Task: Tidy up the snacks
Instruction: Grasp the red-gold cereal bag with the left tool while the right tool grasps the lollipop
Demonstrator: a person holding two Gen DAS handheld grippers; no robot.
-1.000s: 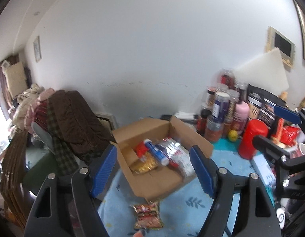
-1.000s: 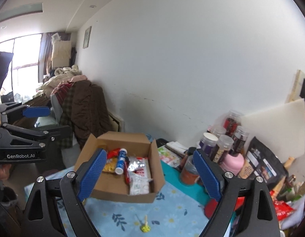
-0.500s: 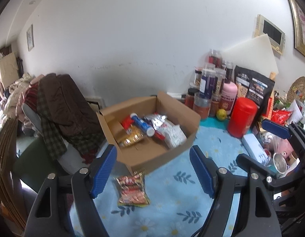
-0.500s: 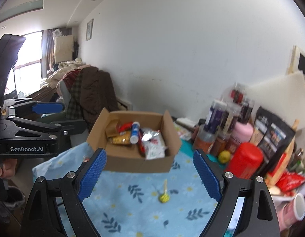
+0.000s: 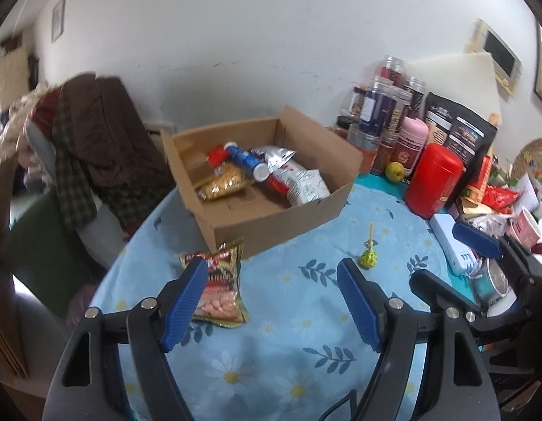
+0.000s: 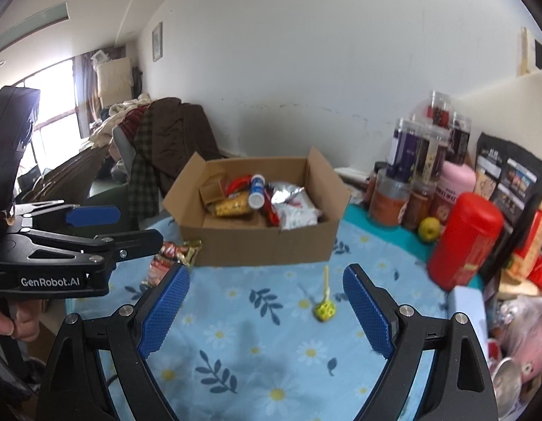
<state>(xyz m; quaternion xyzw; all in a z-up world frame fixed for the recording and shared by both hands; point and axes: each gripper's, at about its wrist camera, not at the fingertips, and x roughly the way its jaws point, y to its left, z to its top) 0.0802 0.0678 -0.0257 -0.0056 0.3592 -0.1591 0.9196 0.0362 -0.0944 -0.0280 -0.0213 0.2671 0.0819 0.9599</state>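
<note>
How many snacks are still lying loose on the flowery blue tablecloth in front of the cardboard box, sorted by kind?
Snack packet: 1
Lollipop: 1
Total: 2 loose on the tablecloth, outside the cardboard box.

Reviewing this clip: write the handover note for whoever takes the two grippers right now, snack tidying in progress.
Left gripper: open, empty, above the tablecloth beside the red snack packet.
Right gripper: open, empty, near the yellow lollipop.
Cardboard box: already holds several snacks, including a blue tube and a yellow packet.
Left to do: the red packet and the lollipop lie on the cloth in front of the box, likely next to go in.
</note>
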